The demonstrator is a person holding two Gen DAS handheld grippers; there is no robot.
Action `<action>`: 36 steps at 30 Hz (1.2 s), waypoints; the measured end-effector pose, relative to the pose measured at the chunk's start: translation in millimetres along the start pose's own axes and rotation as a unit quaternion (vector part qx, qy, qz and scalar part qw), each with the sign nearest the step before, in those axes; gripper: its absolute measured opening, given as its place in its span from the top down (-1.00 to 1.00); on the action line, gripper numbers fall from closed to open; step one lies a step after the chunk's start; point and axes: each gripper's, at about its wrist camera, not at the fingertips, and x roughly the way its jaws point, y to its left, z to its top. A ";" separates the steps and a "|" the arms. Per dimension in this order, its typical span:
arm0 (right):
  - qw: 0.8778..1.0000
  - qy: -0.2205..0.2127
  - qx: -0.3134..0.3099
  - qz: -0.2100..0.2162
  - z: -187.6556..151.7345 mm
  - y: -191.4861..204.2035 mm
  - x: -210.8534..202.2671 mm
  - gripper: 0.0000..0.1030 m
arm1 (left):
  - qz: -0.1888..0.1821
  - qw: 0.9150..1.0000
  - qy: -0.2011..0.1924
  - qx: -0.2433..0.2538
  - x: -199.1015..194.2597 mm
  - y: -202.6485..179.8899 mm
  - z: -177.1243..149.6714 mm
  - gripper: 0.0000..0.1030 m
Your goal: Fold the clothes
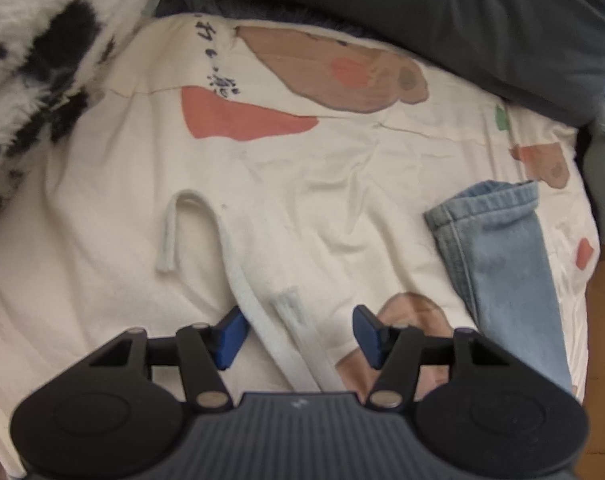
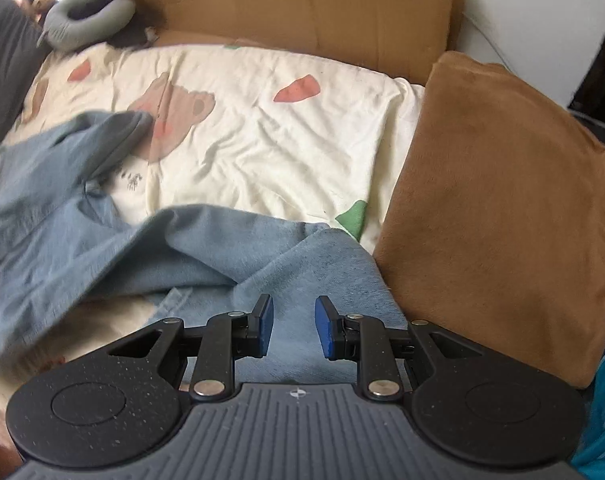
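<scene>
Bed with cream bear-print quilt, denim garment awaiting folding.

Left wrist view: left gripper points steeply down at the lower centre, fingers spread, nothing pinched; two pale drawstrings run between them, likely the next grasp. A blue denim trouser leg lies at right.
Right wrist view: right gripper hangs low over the rumpled denim spread across the lower left, fingers slightly parted, gripping nothing. A brown cushion stands at right.
</scene>
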 end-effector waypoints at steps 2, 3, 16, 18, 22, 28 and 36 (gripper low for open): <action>1.000 -0.008 0.017 0.002 -2.4 0.0 2.4 0.31 | 0.008 1.000 -0.002 -0.004 2.3 -1.8 -0.1 -0.18; 1.000 -0.011 0.024 0.003 -3.8 -0.1 3.9 0.30 | 0.013 1.000 -0.004 -0.008 2.7 -3.0 -0.4 -0.15; 0.998 -0.021 0.048 0.019 -16.2 -0.9 14.9 0.23 | 0.017 1.000 -0.005 0.008 -33.6 -9.9 0.3 0.90; 0.998 -0.027 0.048 0.024 -15.4 0.4 13.1 0.23 | -0.005 1.000 -0.009 0.021 -49.1 -19.3 -0.9 0.91; 0.997 -0.040 0.050 0.035 -12.8 2.5 9.2 0.23 | -0.053 0.997 -0.014 0.058 -79.8 -45.3 -6.8 0.91; 0.995 -0.059 0.059 0.048 -10.3 4.3 2.7 0.23 | -0.109 0.990 -0.009 0.093 -114.4 -83.6 -24.0 0.91; 0.992 -0.081 0.050 0.082 1.2 15.6 -7.2 0.22 | -0.172 0.974 0.009 0.144 -144.1 -135.5 -62.4 0.91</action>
